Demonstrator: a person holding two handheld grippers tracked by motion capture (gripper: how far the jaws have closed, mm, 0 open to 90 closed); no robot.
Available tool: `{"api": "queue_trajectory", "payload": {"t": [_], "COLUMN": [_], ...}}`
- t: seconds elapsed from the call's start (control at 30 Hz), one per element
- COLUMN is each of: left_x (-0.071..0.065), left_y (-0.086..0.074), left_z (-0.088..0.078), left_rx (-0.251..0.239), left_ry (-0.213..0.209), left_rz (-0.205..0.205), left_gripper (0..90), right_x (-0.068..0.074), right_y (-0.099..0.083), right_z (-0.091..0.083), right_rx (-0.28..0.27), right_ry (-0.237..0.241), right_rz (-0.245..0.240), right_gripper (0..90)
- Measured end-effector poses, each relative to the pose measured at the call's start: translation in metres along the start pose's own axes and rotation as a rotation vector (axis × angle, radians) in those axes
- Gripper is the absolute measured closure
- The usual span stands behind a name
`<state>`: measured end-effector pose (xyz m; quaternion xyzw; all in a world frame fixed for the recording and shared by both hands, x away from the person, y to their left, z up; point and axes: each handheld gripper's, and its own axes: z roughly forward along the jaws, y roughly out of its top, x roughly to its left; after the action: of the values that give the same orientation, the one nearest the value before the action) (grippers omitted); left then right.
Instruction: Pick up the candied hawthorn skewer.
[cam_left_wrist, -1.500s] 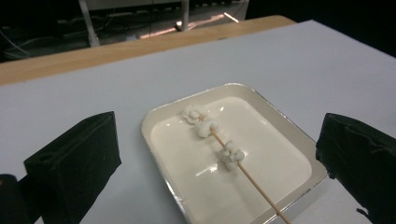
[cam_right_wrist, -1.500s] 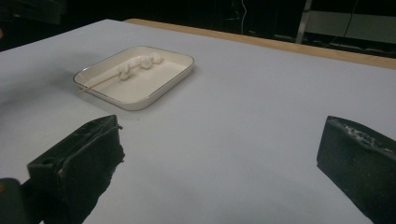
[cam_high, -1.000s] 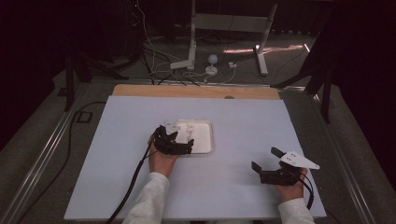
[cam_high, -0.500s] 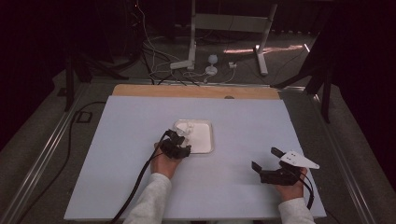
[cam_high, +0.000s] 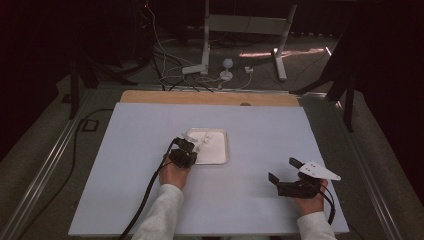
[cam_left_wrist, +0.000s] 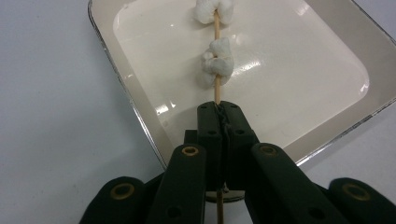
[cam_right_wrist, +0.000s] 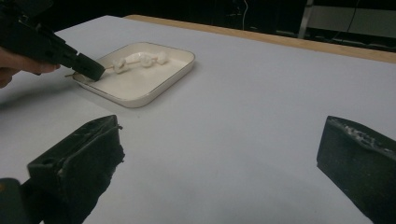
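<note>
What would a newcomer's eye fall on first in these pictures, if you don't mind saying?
Probably the white tray near the middle of the pale table, with a wooden skewer of white lumps over it. The left gripper is shut on the skewer's near end, while the right gripper hangs open toward the table's right.

Dark lab: floor cables, metal stand.
</note>
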<state>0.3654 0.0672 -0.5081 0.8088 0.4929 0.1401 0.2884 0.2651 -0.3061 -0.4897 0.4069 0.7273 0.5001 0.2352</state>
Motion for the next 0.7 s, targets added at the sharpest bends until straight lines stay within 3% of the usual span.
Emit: {"api": "queue_trajectory", "payload": {"t": [0.1, 0.47, 0.7], "left_x": [0.002, 0.009, 0.016], "left_y": [-0.001, 0.000, -0.001], "left_z": [-0.002, -0.019, -0.032], "left_rx": [-0.031, -0.099, -0.149], "left_ry": [-0.020, -0.079, -0.117], "left_rz": [-0.045, -0.056, -0.089], "left_gripper": [89.7, 89.9, 89.9], "right_x": [0.000, 0.000, -0.001], "right_y": [0.000, 0.000, 0.000], "right_z": [-0.001, -0.001, 0.000], "right_rx": [-0.004, -0.006, -0.008], "right_ry": [0.005, 0.008, 0.011], "right_rz": [0.001, 0.004, 0.003], "right_gripper": [0.0, 0.0, 0.0]}}
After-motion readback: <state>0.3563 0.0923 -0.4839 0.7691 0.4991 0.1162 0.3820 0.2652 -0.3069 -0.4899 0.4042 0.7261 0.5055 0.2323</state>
